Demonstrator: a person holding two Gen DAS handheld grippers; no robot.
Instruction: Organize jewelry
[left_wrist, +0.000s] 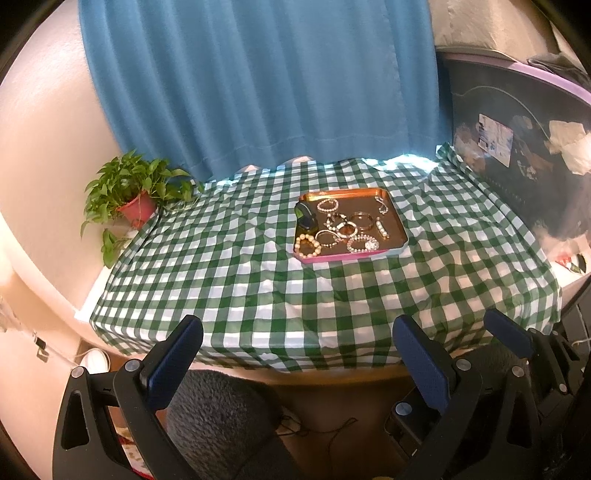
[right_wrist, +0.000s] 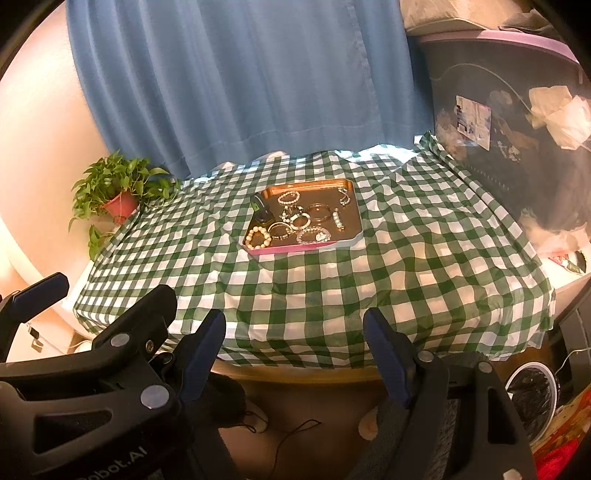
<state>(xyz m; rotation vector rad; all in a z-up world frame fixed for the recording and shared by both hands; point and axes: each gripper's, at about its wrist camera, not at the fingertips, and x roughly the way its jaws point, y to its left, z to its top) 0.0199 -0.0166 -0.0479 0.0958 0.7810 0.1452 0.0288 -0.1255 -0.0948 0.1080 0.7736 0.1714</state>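
Both grippers hang short of the near table edge, jaws apart and empty: the left gripper and the right gripper. Beyond them runs bare green checked tablecloth, then the tray near the middle, well apart from either tool, holding a jumble of bracelets such as the pearl bracelet. Sorting looks unstarted; the next move calls for reaching forward over the cloth to one piece.

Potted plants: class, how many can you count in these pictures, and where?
1. The potted plant stands by the table's far left corner, beside the curtain. Others may be out of view.
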